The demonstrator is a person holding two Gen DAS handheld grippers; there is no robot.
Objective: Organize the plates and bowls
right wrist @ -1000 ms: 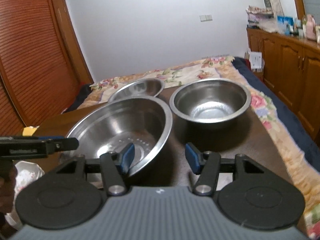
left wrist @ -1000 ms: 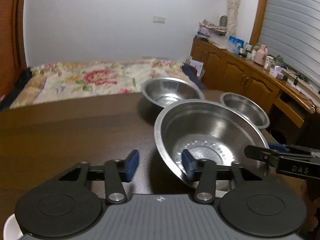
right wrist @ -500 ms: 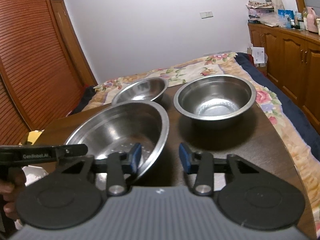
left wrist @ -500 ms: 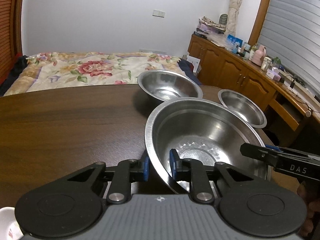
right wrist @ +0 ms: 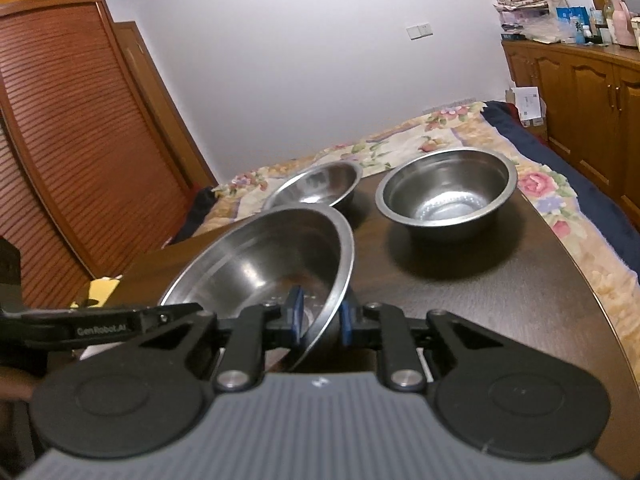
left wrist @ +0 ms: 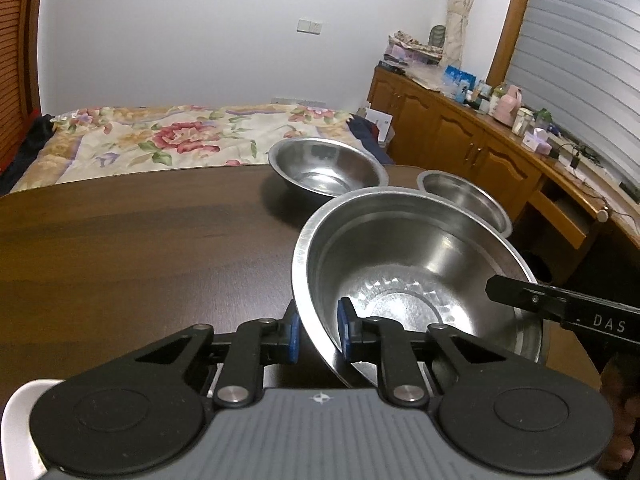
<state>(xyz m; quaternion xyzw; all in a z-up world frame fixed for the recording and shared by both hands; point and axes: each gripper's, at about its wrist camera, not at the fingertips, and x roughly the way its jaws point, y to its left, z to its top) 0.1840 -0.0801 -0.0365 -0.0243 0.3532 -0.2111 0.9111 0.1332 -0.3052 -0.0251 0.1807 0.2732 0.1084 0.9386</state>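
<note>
Nearest to us, our left gripper [left wrist: 318, 330] is clamped on the rim of the large steel bowl [left wrist: 404, 276], one blue pad [left wrist: 295, 336] outside the wall and one inside. Our right gripper [right wrist: 319, 318] pinches the opposite rim of the same bowl the same way. A second ago both sets of jaws stood wide around that rim; half a second ago the left had nearly closed and the right was narrowing. Now both grip, and the bowl looks tilted, perhaps just off the dark wooden table [left wrist: 140, 248]. We judge the lift has begun, so the bowl can be carried to where the stack will stand.

Farther off stand two smaller bowls, well apart from each other: the deep bowl [right wrist: 446, 200] and the shallow bowl [right wrist: 320, 188] behind our held one.

The left view shows a white dish edge [left wrist: 18, 420] at our near corner, which the right view misses. The right view shows the slatted wardrobe [right wrist: 80, 140]; the left shows the cluttered sideboard [left wrist: 480, 136].
</note>
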